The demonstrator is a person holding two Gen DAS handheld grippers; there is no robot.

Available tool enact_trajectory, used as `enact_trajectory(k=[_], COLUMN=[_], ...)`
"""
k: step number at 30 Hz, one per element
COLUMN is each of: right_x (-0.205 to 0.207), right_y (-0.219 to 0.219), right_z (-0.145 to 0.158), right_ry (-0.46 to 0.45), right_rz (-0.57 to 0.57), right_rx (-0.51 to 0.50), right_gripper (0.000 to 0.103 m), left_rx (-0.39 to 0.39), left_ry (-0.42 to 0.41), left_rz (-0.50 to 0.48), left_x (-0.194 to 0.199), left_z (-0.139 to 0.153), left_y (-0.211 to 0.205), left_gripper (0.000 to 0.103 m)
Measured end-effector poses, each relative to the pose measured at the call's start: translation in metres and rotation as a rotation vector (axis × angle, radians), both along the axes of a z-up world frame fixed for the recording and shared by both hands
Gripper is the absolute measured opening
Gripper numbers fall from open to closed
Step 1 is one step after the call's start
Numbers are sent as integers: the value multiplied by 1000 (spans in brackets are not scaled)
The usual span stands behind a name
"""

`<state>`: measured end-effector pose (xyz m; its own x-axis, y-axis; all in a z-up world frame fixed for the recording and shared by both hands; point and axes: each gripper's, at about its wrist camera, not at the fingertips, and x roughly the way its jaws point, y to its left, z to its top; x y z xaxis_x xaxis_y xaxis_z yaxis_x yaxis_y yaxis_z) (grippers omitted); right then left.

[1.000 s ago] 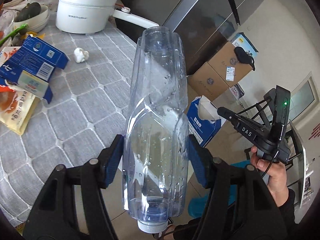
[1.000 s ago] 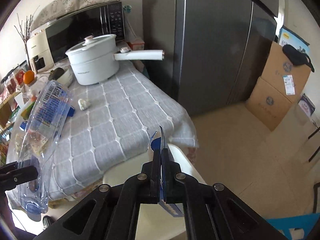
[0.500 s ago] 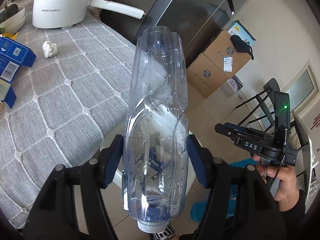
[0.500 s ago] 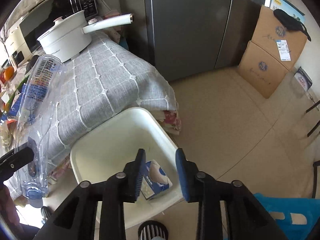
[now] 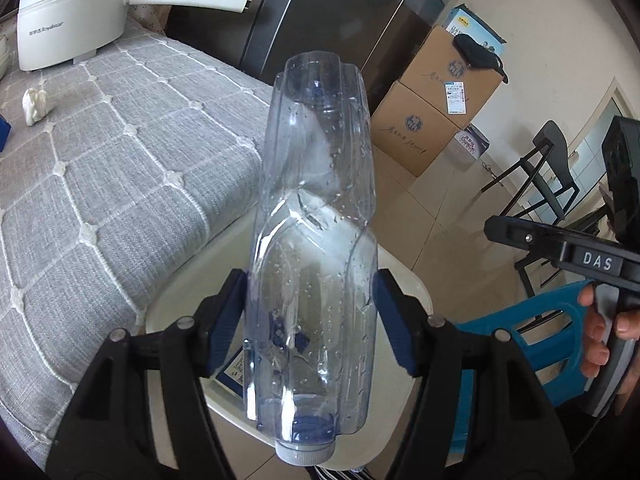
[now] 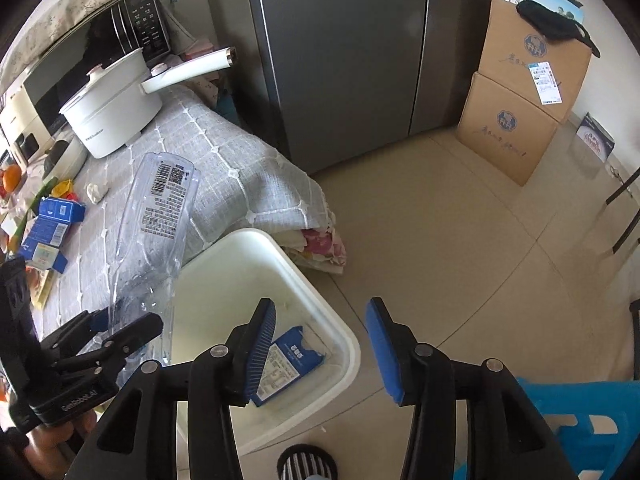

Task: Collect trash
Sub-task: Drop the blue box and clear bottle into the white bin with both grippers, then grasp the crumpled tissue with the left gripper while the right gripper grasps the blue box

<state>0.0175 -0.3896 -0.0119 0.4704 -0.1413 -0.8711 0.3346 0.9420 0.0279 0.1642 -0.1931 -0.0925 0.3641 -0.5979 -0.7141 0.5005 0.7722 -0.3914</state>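
Only from the left wrist do we see our left gripper (image 5: 310,312) clenched on the crushed clear plastic bottle (image 5: 316,216), grey cap toward the camera, held above the white plastic bin (image 5: 404,280) beside the grey quilted tabletop (image 5: 120,184). From the right wrist we see the same bottle side-on, its printed label with barcode and QR code showing, though the small print is too fine for us to read. That view alone shows inside the bin: a flattened blue and white carton (image 6: 286,362) lies on the bottom, partly hidden behind a finger of our right gripper (image 6: 320,348). Its jaws have just been opening and stand apart with nothing between them.

Through the bottle the carton is only a blurred blue patch. The white electric pot (image 5: 68,20) is cut off at the frame's edge; its side reads "Royalstar". The right gripper's body carries "DAS", the left one "GenRobot.AI". Writing on the stacked brown cardboard boxes (image 6: 520,92) is too small for us to make out.
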Motion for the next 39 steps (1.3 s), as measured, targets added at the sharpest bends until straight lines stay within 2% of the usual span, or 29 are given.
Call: enact_trajectory(k=[1, 3, 4, 5, 9, 21, 30, 39], right_x=[0, 2, 3, 3, 5, 17, 34, 58], right_y=[0, 2, 2, 3, 5, 25, 57, 114], right_z=[0, 0, 0, 0, -1, 0, 7, 15], right_ry=[0, 2, 3, 5, 4, 9, -12, -27], right_rz=[0, 1, 0, 0, -3, 28, 80, 175], right_rx=[0, -3, -3, -3, -4, -7, 1, -2], right_gripper=[49, 49, 49, 50, 56, 64, 72, 76], left_rx=[18, 41, 49, 55, 89, 181, 256, 331], left_ry=[-2, 5, 10, 12, 14, -24, -67, -104], left_rz=[1, 19, 32, 46, 71, 143, 202, 322], left_x=[1, 4, 5, 6, 6, -2, -14, -25], left_z=[-2, -4, -5, -4, -1, 16, 34, 56], left_y=[-1, -1, 0, 2, 8, 54, 107, 180], left_gripper=[66, 73, 80, 84, 85, 95, 101, 102])
